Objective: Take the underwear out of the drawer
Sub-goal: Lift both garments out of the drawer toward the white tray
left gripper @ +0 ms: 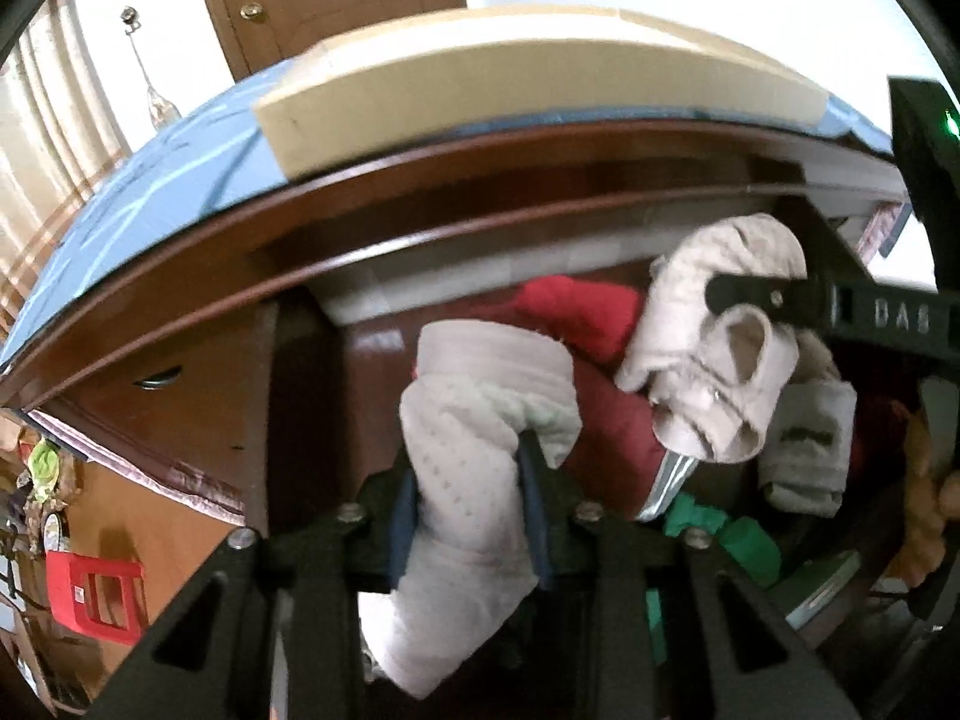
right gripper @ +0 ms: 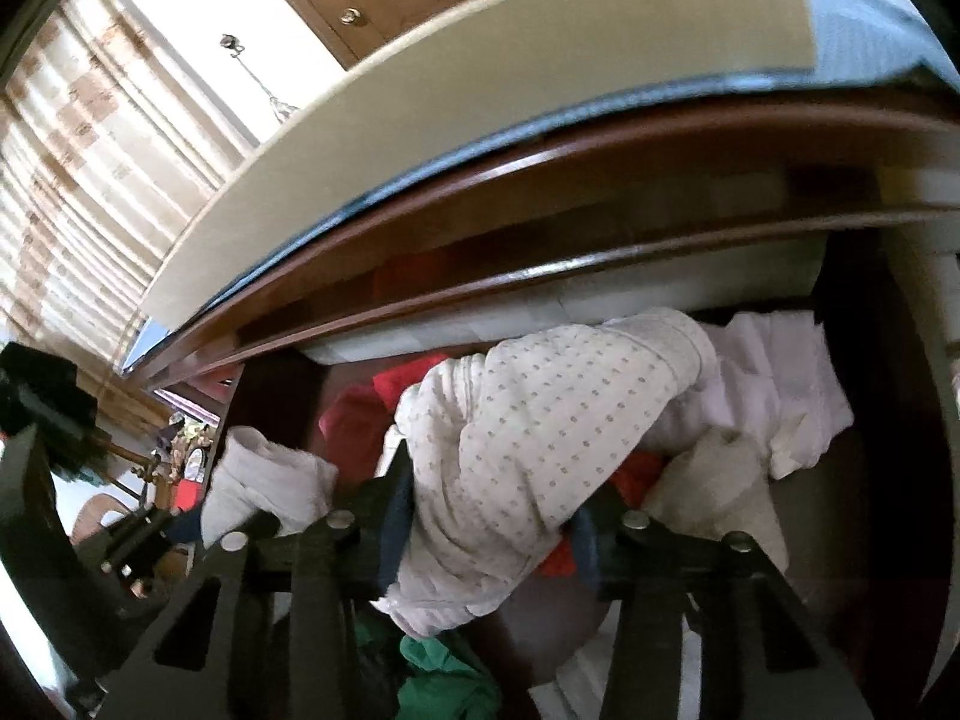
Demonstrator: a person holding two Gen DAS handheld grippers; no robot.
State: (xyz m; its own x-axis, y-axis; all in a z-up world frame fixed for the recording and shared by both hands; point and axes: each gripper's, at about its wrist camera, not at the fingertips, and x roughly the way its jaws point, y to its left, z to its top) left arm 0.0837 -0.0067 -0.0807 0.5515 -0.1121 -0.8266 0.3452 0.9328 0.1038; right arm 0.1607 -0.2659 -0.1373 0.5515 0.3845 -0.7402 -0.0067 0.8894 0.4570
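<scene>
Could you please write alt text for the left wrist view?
The left tongs clamp a pale dotted garment above an open wooden drawer of red, green and white clothes. At right, the right tongs grip another pale garment.

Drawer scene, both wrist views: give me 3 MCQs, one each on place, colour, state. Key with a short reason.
1. Where does the cardboard box sit?
A. on top of the dresser, above the open drawer
B. inside the drawer
C. on the floor

2. What colour is the cloth lying behind the dotted garment in the drawer?
A. yellow
B. red
C. black

3. What is the left gripper doing?
A. hanging open over bare wood
B. shut on a pale dotted garment
C. holding a drawer handle

Key:
1 A: the box rests on the blue-covered top, over the drawer's opening.
2 B: red cloth shows just behind the pale pieces in both views.
3 B: its blue pads press the dotted cloth from both sides; the right gripper likewise pinches a dotted garment.
</scene>
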